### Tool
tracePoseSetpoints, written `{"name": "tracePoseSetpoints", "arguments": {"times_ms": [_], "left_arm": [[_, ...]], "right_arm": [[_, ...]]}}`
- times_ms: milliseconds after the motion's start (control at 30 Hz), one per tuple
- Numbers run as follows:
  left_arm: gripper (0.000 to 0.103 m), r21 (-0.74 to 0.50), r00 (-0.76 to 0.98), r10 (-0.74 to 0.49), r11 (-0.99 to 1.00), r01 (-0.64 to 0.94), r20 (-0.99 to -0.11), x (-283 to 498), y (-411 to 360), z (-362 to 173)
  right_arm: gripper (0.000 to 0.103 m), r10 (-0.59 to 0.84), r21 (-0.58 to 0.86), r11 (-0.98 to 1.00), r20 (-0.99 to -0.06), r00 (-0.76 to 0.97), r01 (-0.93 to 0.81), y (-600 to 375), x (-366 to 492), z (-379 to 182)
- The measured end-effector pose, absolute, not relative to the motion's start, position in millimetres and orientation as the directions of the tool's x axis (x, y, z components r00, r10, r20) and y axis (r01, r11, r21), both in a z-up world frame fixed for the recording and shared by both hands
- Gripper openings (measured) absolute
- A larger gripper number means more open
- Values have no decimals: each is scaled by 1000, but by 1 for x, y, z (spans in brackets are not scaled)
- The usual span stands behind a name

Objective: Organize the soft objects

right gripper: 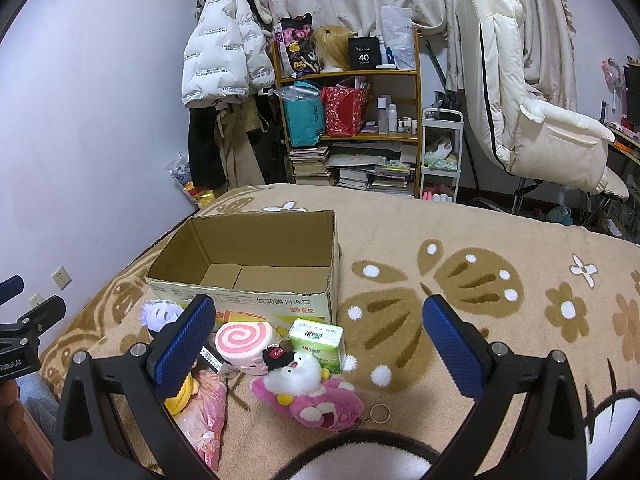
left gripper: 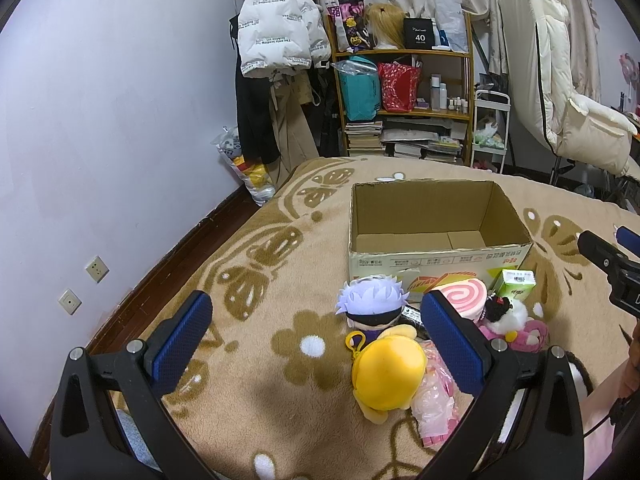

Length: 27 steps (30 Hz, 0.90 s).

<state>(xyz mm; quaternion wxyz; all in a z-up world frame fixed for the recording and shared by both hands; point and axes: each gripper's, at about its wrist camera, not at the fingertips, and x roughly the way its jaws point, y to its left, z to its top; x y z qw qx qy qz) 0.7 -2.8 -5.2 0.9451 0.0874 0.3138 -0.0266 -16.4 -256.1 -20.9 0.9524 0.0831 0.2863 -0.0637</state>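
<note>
An open, empty cardboard box (left gripper: 436, 258) stands on the bed; it also shows in the right wrist view (right gripper: 240, 296). In front of it lie soft toys: a yellow plush (left gripper: 388, 372), a white-haired doll (left gripper: 372, 304), a pink swirl roll plush (right gripper: 244, 344), a pink-and-white plush with a keyring (right gripper: 316, 396), a pink bagged item (right gripper: 204, 412) and a green tissue pack (right gripper: 318, 344). My left gripper (left gripper: 316, 340) is open above the toys. My right gripper (right gripper: 316, 340) is open, hovering over the pink-and-white plush.
A tan flower-patterned blanket (right gripper: 480, 300) covers the bed. A purple wall (left gripper: 100, 120) lies left. A cluttered wooden shelf (left gripper: 404, 104), hanging coats (left gripper: 276, 32) and a cream recliner chair (right gripper: 532, 120) stand beyond the bed.
</note>
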Motion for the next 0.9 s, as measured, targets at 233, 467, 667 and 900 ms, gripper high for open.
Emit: {"name": "tracePoseSetpoints", "arguments": {"times_ms": [233,467,667,900], "left_arm": [[103,149,801,5,983,105,-598,0,-1,-8],[103,150,800,5,983,106,-599,0,-1,-9],[103,150,796,8,983,104,-605,-1,0,-14],[103,142,773,8,984,107,-635,1,6,-23]], "right_arm": [[103,-74,122,978,-557,828,169,-256,-16,-21],[103,-73,122,978,-557,827,169,-256,-16,-22],[103,-65,133,977,-564,823,169,-258,-15,-23],[103,-51,156,972,-582,811,173,-259,-16,-26]]}}
